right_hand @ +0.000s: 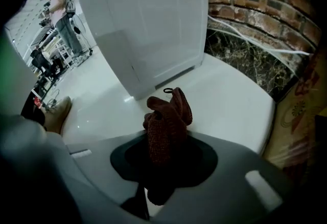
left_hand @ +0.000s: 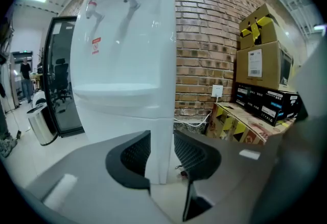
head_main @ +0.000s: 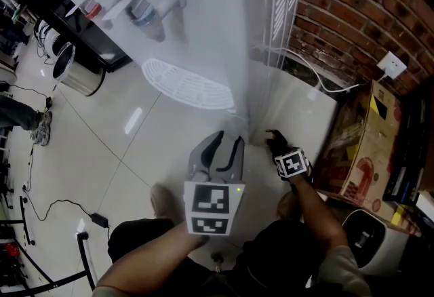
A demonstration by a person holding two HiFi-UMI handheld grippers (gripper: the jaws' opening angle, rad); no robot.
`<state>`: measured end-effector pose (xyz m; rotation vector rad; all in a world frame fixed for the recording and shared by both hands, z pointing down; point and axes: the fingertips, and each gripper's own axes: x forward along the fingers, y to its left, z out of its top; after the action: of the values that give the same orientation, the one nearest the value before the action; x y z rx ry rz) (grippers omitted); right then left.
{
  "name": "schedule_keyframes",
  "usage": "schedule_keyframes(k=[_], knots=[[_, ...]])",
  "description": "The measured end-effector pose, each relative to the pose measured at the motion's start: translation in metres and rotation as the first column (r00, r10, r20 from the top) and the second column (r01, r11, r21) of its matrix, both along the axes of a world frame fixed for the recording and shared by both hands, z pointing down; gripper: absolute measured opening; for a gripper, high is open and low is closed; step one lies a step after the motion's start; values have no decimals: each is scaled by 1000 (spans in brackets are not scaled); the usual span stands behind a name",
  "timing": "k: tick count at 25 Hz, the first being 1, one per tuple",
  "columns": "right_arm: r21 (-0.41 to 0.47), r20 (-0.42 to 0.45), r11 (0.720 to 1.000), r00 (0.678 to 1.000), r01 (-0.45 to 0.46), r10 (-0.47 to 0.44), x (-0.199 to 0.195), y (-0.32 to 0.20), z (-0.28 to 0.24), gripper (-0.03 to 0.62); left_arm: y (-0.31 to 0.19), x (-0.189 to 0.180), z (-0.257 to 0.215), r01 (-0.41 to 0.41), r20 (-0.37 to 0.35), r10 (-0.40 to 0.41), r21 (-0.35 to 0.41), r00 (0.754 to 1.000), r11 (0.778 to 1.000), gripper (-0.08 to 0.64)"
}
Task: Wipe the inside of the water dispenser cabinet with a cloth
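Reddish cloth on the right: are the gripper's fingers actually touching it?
Touching. The right gripper view shows the right gripper with its fingers pinched on the reddish cloth, which bunches up between them.

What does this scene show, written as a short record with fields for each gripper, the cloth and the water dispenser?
left gripper: jaws apart, nothing between them
right gripper: closed on the cloth
cloth: reddish-brown, knitted, bunched between the jaws
water dispenser: white, upright, beside a brick wall
floor: white, glossy
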<state>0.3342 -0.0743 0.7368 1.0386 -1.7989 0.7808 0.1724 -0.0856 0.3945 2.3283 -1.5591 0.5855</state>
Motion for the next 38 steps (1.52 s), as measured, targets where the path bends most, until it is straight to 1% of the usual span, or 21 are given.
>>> schedule_keyframes(k=[3, 6, 8, 10, 12, 13, 16, 18, 20, 22, 24, 25, 26, 27, 30, 31, 33, 35, 38], knots=[[80, 47, 996, 998, -45, 41, 5, -10, -49, 98, 0, 3, -4, -21, 0, 21, 9, 1000, 1000, 179], [169, 101, 982, 993, -81, 64, 10, -22, -117, 98, -3, 4, -12, -22, -11, 22, 30, 1000, 999, 211], [226, 120, 970, 991, -90, 64, 11, -26, -166, 98, -5, 2, -16, -11, -25, 12, 31, 1000, 999, 229], [284, 119, 955, 992, -82, 50, 13, -30, -216, 98, -7, 1, -16, -2, -48, 3, 18, 999, 1000, 260], [338, 105, 940, 994, -51, 16, 11, -31, -268, 100, -9, 4, -15, -3, -67, 3, 7, 998, 1000, 309], [362, 93, 932, 996, -28, -6, 8, -30, -292, 101, -9, 7, -14, -7, -68, 8, 4, 998, 1000, 322], [414, 43, 910, 997, 39, -62, -3, -24, -352, 101, -13, 14, -11, -26, -46, 26, 10, 999, 1000, 343], [424, 17, 904, 997, 57, -71, -8, -18, -386, 103, -20, 17, -9, -30, -32, 30, 20, 999, 999, 349], [440, 32, 898, 999, 18, -36, -11, -12, -419, 104, -27, 16, -6, -20, -28, 21, 21, 999, 1000, 366], [478, 84, 876, 996, -60, 23, -14, -12, -448, 104, -33, 13, -3, -2, -31, 2, 12, 1000, 1000, 381], [517, 130, 847, 989, -127, 69, -17, -12, -461, 104, -35, 13, 3, 21, -39, -21, -10, 999, 1000, 394], [531, 143, 835, 987, -144, 79, -19, -12, -460, 104, -35, 14, 7, 32, -40, -33, -22, 999, 999, 400], [540, 144, 829, 987, -144, 77, -20, -11, -456, 104, -35, 16, 11, 43, -37, -45, -31, 998, 999, 403], [542, 135, 830, 989, -131, 67, -21, -10, -449, 104, -36, 18, 15, 56, -30, -57, -32, 998, 998, 405], [516, 127, 851, 991, -95, 33, -17, -6, -430, 104, -45, 16, 17, 115, -4, -115, 3, 993, 993, 405], [514, 130, 853, 991, -90, 26, -16, -5, -428, 104, -48, 11, 17, 143, -4, -143, 11, 990, 990, 405], [518, 137, 851, 990, -88, 19, -16, -4, -427, 104, -53, 3, 21, 190, -20, -190, -2, 982, 982, 405], [521, 143, 849, 990, -83, 9, -18, -4, -426, 106, -56, 3, 27, 202, -37, -202, -22, 979, 979, 413], [520, 136, 852, 991, -60, -13, -21, -8, -424, 106, -58, 15, 29, 194, -36, -194, -17, 980, 981, 413]])
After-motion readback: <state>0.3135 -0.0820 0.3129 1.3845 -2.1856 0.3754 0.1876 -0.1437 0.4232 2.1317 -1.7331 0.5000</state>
